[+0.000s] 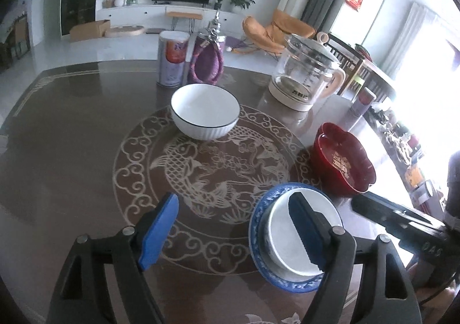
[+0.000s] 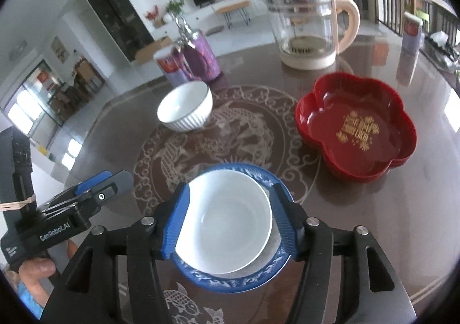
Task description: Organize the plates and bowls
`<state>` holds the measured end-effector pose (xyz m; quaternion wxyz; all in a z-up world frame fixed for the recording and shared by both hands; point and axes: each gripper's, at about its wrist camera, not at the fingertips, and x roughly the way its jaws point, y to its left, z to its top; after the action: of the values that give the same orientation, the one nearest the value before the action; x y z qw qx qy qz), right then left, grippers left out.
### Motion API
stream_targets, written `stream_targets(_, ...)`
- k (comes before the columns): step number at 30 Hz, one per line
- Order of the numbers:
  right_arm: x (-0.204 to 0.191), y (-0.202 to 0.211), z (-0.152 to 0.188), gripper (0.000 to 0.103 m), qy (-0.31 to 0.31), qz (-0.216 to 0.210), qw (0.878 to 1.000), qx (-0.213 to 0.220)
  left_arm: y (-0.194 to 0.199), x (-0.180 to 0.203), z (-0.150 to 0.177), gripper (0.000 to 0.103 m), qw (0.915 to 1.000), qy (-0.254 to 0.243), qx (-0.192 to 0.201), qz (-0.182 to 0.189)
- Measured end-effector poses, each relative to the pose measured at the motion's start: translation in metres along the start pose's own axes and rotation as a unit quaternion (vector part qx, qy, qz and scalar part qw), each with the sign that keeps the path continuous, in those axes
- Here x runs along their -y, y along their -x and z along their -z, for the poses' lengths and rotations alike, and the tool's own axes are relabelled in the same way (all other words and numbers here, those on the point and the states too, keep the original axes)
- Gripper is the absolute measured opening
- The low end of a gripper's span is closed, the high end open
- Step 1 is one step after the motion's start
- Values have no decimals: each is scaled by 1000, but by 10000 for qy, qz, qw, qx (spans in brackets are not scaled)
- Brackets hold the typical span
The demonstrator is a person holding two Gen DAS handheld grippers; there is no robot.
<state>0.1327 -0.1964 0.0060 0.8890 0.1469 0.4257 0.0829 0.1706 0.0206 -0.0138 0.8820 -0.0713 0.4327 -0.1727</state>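
A plain white bowl [image 2: 230,226] sits in a blue patterned plate [image 2: 230,283] on the table. My right gripper [image 2: 230,194] hovers over it, open; the bowl shows between its blue pads, which stand clear of the rim. My left gripper [image 1: 233,203] is open and empty just left of the same stack, its right pad in front of the white bowl [image 1: 280,240] and blue plate [image 1: 254,226]. Farther back stands a ribbed white bowl with a dark rim [image 1: 204,111] [image 2: 185,107]. At the right lies a red flower-shaped dish [image 1: 345,163] [image 2: 356,128].
On the brown round table [image 1: 72,151], a glass kettle [image 1: 307,74] [image 2: 310,31], a purple bottle [image 1: 205,62] and a tall can [image 1: 172,58] line the far side. A small tin [image 2: 411,34] stands at the far right. Each view shows the other gripper at its side edge.
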Motion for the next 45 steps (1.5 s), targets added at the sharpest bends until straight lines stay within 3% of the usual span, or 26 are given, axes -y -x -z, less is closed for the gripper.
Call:
stream_targets(12,-10,12,1,63,198,132,9995,205,6,-19,13,79,9995,163,-51,-266)
stream_targets(23,-21,20,2,68,355,-35,9987,356,11,-34,12,79,9990,300,-9,-331)
stream_targets(36,-50,5,4,68,572,-94,9983,59,14,-50,12,79,9987,353,-15,-379)
stream_targets(45,-68,-6,8,68,631,-255,9976,-133,8,-76,15,79,9969,653,-111,-425)
